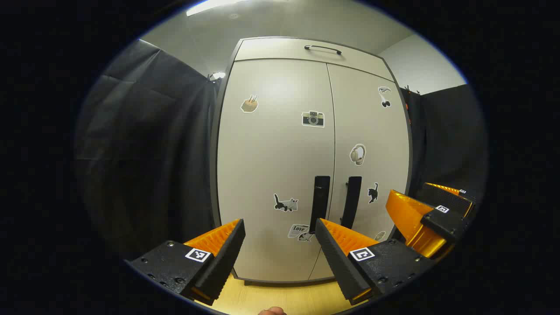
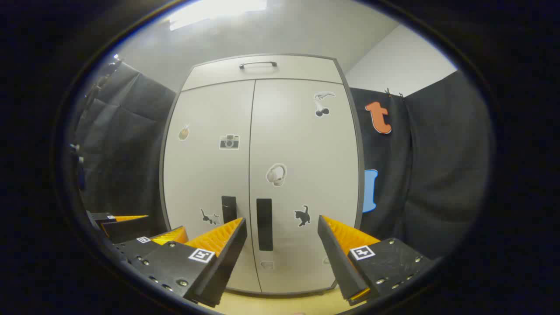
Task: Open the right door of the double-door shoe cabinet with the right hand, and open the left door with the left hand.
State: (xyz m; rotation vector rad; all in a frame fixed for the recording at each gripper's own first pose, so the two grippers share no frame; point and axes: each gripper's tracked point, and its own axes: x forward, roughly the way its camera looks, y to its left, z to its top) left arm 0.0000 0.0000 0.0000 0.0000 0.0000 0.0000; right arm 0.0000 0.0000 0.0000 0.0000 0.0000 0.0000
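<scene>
The pale shoe cabinet stands upright straight ahead with both doors shut. In the left gripper view, the left door [image 1: 275,166] and right door [image 1: 372,144] meet at a centre seam, with the dark vertical left handle [image 1: 320,203] and right handle [image 1: 351,202] on either side of it. My left gripper [image 1: 280,227] is open, short of the left door and low, with nothing between its fingers. In the right gripper view, my right gripper [image 2: 281,223] is open in front of the right door [image 2: 306,175], with the right handle [image 2: 264,224] just left of its middle and some way ahead. The left handle [image 2: 229,209] sits beyond its left finger.
A top panel with a bar handle [image 1: 323,48] caps the cabinet. Black cloth walls flank it closely on both sides. The light wood floor [image 1: 280,297] runs to the cabinet's base. The right gripper [image 1: 409,188] shows at the right of the left gripper view, and the left gripper [image 2: 164,223] at lower left of the right gripper view.
</scene>
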